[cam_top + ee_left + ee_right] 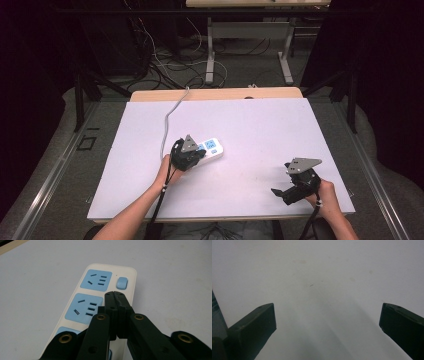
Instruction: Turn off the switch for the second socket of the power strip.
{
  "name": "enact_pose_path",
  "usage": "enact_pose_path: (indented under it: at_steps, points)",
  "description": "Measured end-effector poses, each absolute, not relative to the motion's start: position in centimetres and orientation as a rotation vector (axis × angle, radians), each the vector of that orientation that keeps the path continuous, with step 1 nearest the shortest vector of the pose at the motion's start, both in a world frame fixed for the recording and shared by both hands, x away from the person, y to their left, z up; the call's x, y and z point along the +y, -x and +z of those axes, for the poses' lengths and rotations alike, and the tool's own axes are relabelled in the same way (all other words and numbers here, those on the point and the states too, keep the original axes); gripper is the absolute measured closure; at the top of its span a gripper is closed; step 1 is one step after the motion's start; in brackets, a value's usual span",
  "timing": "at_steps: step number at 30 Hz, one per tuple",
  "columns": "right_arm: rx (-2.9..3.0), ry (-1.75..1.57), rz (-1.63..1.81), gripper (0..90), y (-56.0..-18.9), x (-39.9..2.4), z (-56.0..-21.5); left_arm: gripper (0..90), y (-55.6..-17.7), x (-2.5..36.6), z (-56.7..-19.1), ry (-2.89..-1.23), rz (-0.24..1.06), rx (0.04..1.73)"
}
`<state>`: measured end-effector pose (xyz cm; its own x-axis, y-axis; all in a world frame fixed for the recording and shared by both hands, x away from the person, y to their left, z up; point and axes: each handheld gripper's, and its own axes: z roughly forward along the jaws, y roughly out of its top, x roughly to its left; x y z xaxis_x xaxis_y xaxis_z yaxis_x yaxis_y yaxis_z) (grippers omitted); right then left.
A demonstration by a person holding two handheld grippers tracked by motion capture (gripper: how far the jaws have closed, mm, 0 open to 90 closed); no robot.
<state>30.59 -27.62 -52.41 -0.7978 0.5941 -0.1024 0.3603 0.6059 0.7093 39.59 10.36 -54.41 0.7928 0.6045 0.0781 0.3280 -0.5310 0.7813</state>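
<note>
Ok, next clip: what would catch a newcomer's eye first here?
The white power strip with blue sockets, lying left of centre on the white table. The left gripper is shut, its tips just short of the strip's blue switch. The right gripper rests open near the table's front right corner.

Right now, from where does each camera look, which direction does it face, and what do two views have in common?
High view: above the person's side, facing forward and down on the white table; both forearms enter from below.
Left gripper view: rides the left hand-held gripper, facing its shut jaws over the power strip, near the blue switch.
Right gripper view: rides the right hand-held gripper, facing bare tabletop between open jaws.
Shared: the power strip shows in the high and left gripper views.
</note>
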Motion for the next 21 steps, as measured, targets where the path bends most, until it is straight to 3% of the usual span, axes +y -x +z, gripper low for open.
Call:
enact_pose_path:
  at_steps: [21]
  points:
    - [2.494,-0.769,0.993,0.4,-30.58,-27.56,-52.35,90.0,-39.69,10.71,-54.73,-2.135,0.409,0.698]
